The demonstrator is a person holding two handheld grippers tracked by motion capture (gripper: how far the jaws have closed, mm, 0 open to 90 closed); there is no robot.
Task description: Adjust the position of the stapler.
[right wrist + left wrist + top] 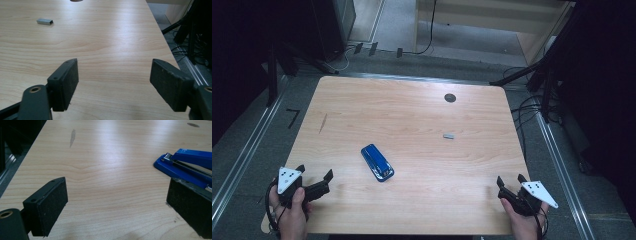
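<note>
Stapler (377,162), blue, lies flat near the middle of the table (412,115), a little left of centre and angled so that one end points toward the near right; nothing touches it; in the left gripper view its hinged top arm and metal channel show just past the right-hand jaw.

Going left to right: the left gripper (315,176) sits at the near left corner, held in a hand (292,212), its 2 jaws spread wide with only bare wood between them; it is open and holds nothing, and the stapler is near it but apart. Further right, beyond the stapler, a small grey strip of staples (448,135) lies alone on the wood, and a dark round spot (450,98) sits near the far edge. At the near right corner the right gripper (510,180) rests over the table edge, jaws also apart and empty.

Handling, as a judgement: the stapler looks stiff and fairly heavy for its size, with a smooth plastic shell that could slip under the pads; the top arm is sprung, so squeezing top to bottom would likely press it down; taking it across its 2 long sides, about mid-length, seems the safest hold. The staple strip looks light and brittle, likely to snap if pinched hard.
</note>
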